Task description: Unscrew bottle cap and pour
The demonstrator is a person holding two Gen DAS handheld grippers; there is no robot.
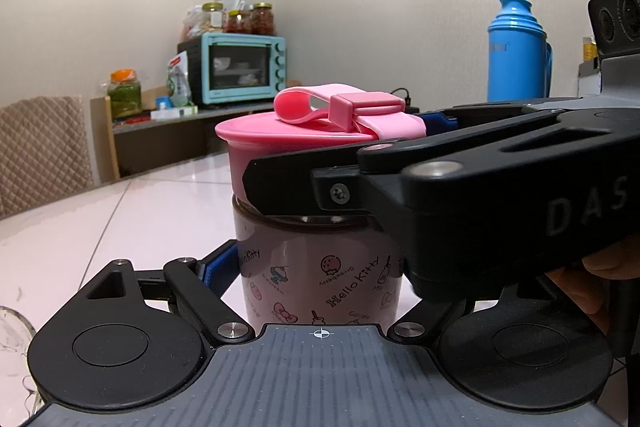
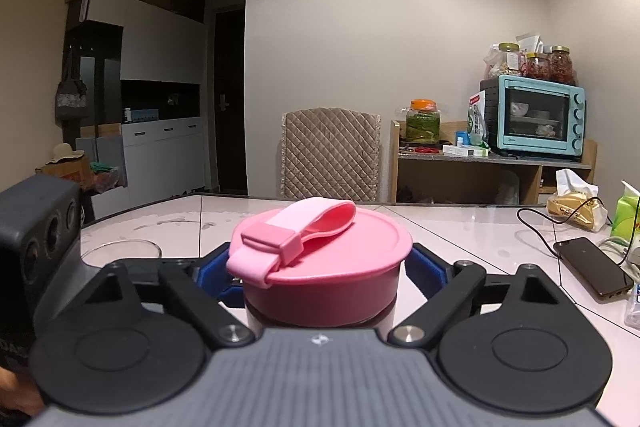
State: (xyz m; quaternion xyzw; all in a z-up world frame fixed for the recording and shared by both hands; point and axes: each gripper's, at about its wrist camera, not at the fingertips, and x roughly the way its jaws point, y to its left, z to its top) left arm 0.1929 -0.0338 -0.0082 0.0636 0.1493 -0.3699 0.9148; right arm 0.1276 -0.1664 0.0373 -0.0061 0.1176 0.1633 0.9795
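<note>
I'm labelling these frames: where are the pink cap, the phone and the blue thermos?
pink cap (image 2: 340,247): right wrist view, flat top.
phone (image 2: 592,271): right wrist view, dark screen.
blue thermos (image 1: 516,63): left wrist view, body.

We take the teal toaster oven (image 2: 534,115) on the wooden shelf (image 2: 492,157) as our landmark. Glass jars (image 2: 536,63) stand on top of it; an orange-lidded jar of greens (image 2: 423,121) sits left of it. A quilted beige chair back (image 2: 330,153) stands further left. Nearer us, below the oven, lies a black phone (image 2: 592,273), perhaps charging.
</note>
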